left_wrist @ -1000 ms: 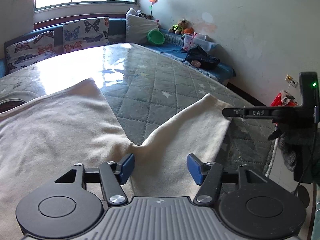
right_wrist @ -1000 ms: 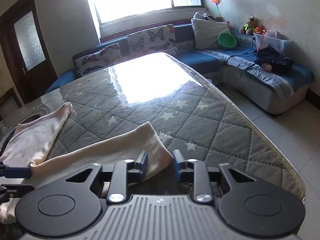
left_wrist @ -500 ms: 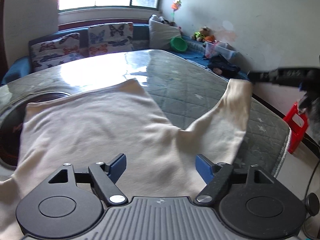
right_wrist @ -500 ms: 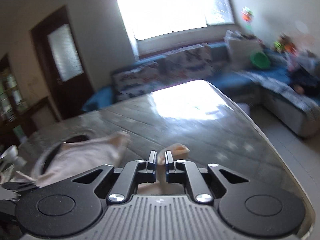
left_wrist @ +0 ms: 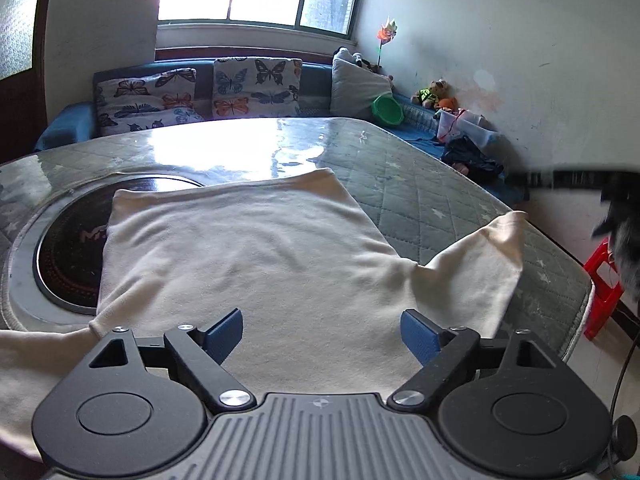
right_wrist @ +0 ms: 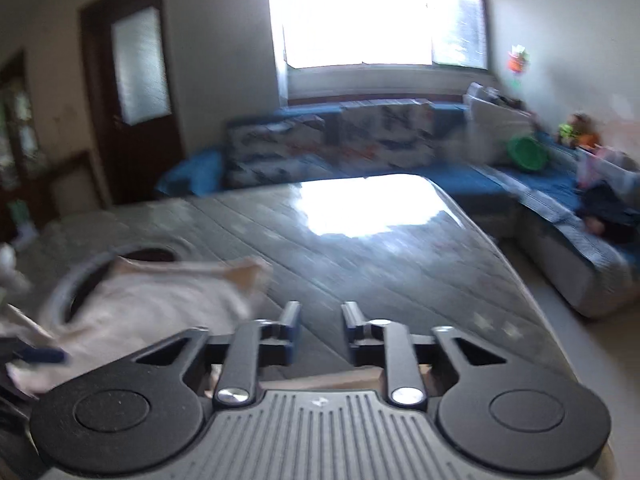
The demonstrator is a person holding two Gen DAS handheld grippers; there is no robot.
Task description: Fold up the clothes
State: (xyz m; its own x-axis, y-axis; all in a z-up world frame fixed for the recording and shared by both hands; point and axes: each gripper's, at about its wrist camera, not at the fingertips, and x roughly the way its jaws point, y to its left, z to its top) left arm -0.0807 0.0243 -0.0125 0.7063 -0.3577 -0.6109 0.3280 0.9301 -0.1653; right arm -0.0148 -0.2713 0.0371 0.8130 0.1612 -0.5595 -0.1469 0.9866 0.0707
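A cream long-sleeved top (left_wrist: 256, 264) lies spread on the quilted grey table (left_wrist: 420, 184), one sleeve (left_wrist: 488, 256) stretched toward the table's right edge. My left gripper (left_wrist: 322, 330) hovers over the top's near part, jaws wide and still opening, nothing between the blue pads. In the blurred right wrist view, my right gripper (right_wrist: 320, 320) is above the table with its jaws opening and the gap between them empty; the top (right_wrist: 160, 296) lies to its left. The right gripper also shows as a dark blur (left_wrist: 580, 180) at the right of the left wrist view.
A round dark hob (left_wrist: 68, 248) is set in the table under the top's left side. A blue sofa (left_wrist: 200, 96) with butterfly cushions, a green bowl (left_wrist: 387, 109) and toys lines the far wall. A red stool (left_wrist: 602, 280) stands by the table's right edge.
The right gripper shut on the sleeve end, lifted it, then let go; the sleeve now lies on the table. The left gripper drew back over the top and its jaws widened.
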